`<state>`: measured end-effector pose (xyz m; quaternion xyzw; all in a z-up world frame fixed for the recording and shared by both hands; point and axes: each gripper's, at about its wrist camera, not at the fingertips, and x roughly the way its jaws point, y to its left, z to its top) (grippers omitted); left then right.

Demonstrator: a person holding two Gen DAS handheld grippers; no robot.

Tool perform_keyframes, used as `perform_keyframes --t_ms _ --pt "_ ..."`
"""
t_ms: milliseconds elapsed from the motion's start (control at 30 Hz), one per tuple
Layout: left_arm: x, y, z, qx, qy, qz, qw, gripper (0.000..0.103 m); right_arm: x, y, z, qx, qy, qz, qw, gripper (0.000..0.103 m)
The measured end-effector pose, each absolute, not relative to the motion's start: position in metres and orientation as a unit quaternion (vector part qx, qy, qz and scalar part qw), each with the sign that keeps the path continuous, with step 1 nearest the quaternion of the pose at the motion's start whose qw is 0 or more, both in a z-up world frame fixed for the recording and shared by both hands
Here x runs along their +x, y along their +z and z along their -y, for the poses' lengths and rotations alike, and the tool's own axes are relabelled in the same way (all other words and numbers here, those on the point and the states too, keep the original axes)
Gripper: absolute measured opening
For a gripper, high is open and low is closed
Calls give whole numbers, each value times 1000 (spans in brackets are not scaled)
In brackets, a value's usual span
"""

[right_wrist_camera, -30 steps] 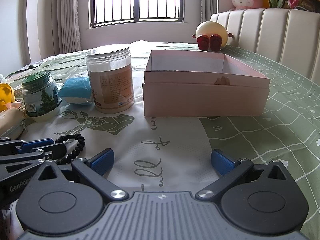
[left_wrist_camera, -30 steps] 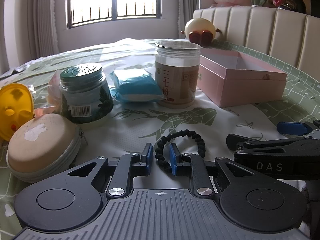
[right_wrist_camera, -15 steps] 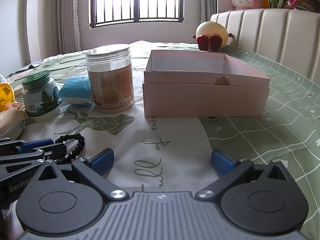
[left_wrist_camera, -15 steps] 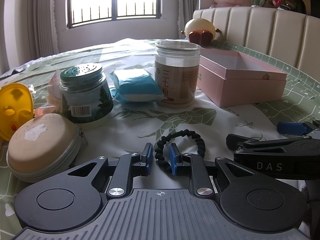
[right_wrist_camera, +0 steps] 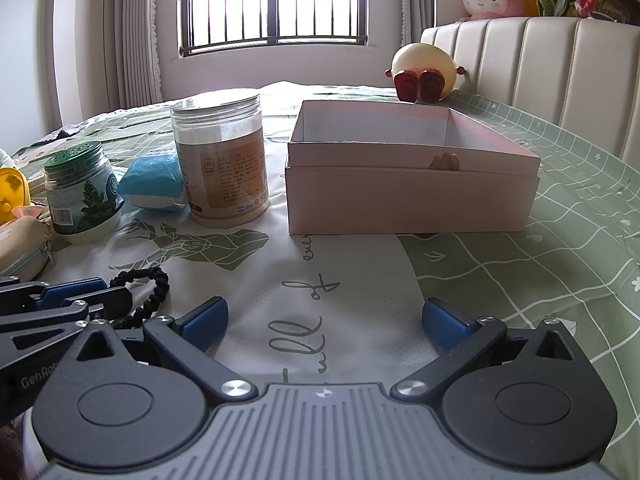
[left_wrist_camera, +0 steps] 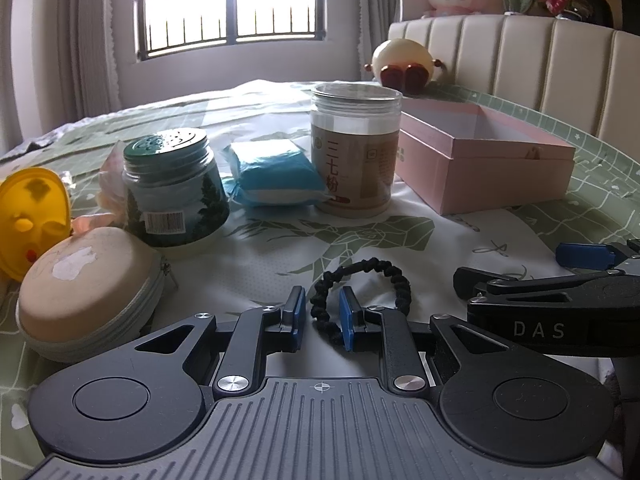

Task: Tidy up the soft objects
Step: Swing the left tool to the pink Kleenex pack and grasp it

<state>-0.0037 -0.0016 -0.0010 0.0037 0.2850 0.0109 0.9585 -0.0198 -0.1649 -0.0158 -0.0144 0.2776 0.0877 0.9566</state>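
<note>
A black braided hair tie (left_wrist_camera: 396, 276) lies on the bedspread right in front of my left gripper (left_wrist_camera: 321, 316). Its near-left curve sits between the narrowly open blue pads, with a sliver of cloth showing beside the left pad. In the right wrist view the hair tie (right_wrist_camera: 160, 284) pokes out past the left gripper (right_wrist_camera: 120, 300) at the left edge. My right gripper (right_wrist_camera: 324, 316) stands wide open over bare cloth with nothing between its fingers. An open pink box (right_wrist_camera: 400, 204) stands ahead of it, with a small tan thing (right_wrist_camera: 444, 162) inside. A blue soft pack (left_wrist_camera: 276, 172) lies between two jars.
A green-lidded jar (left_wrist_camera: 176, 200) and a tall clear jar (left_wrist_camera: 356, 160) stand mid-bed. A beige zip pouch (left_wrist_camera: 84, 292), a yellow duck toy (left_wrist_camera: 28, 216) and a pink soft thing (left_wrist_camera: 110, 188) lie at the left. An egg-shaped plush (right_wrist_camera: 424, 68) leans on the padded headboard (right_wrist_camera: 540, 80).
</note>
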Motion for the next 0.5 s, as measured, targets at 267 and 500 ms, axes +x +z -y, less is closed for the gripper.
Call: perform_keyframes --t_ms 267,500 --pt "-17 -3 -1 -11 19 -265 964 21 -17 -13 164 -15 87 -286 954 103" --pt "-13 10 -20 -63 -29 -290 955 22 10 3 170 -9 115 -383 916 103"
